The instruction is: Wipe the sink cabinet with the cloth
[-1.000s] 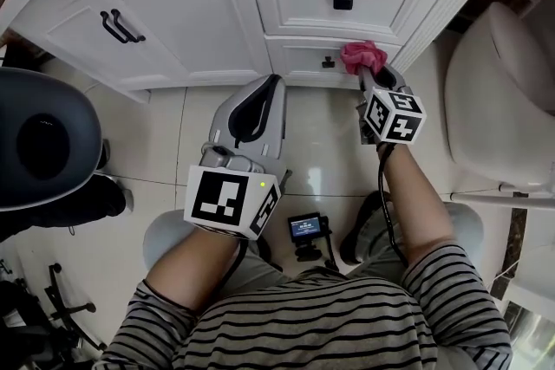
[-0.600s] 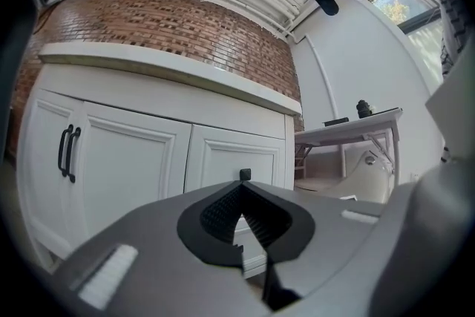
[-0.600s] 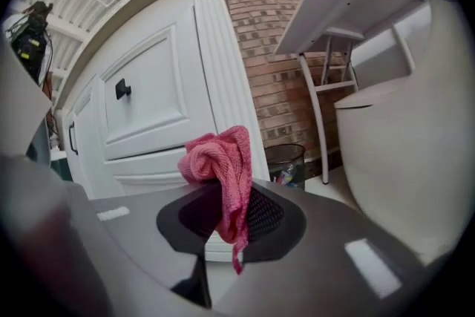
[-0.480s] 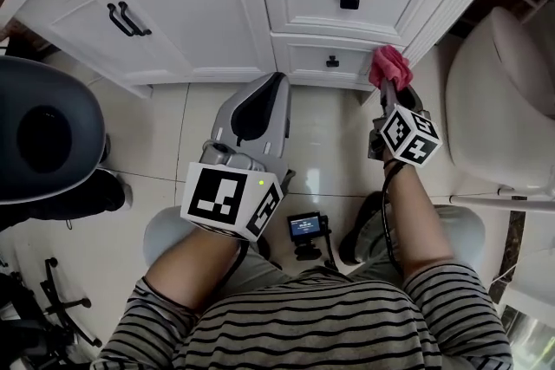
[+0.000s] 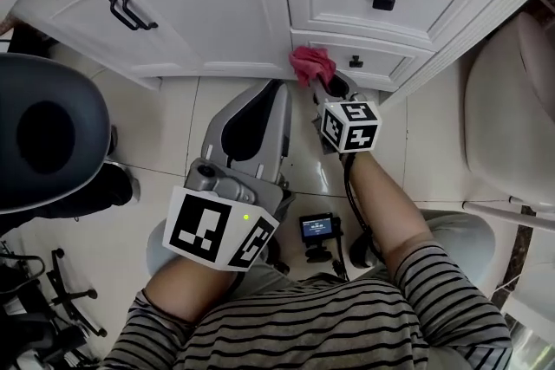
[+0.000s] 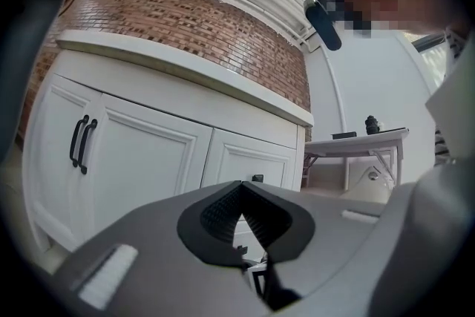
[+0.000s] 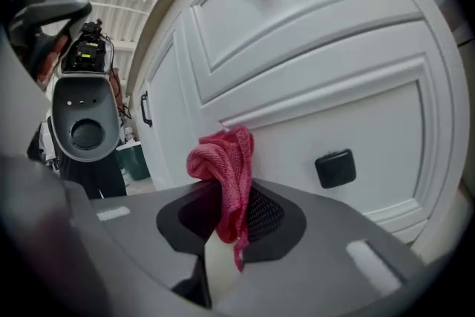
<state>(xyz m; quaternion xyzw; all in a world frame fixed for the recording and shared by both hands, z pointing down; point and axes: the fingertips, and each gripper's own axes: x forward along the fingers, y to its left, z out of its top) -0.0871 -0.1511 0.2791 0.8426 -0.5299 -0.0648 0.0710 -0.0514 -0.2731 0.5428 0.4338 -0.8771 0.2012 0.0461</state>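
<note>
While your right hand-held gripper [image 7: 226, 223] pinches crumpled pink woven cloth [image 7: 223, 167], cloth sits at lower drawer front of white panelled sink cabinet [image 5: 208, 4], beside small black knob [image 7: 335, 168]. Judged mid-wipe: doors and upper drawer probably left. Left hand-held gripper [image 6: 241, 215] pressed together, empty.

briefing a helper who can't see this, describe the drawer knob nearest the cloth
Start at the white panelled sink cabinet, then its right-hand stack of two drawers. The small black square knob sits on the shallow bottom drawer, just right of the pink woven cloth held by the right gripper. The other knob is higher; the doors have bar handles.
</note>
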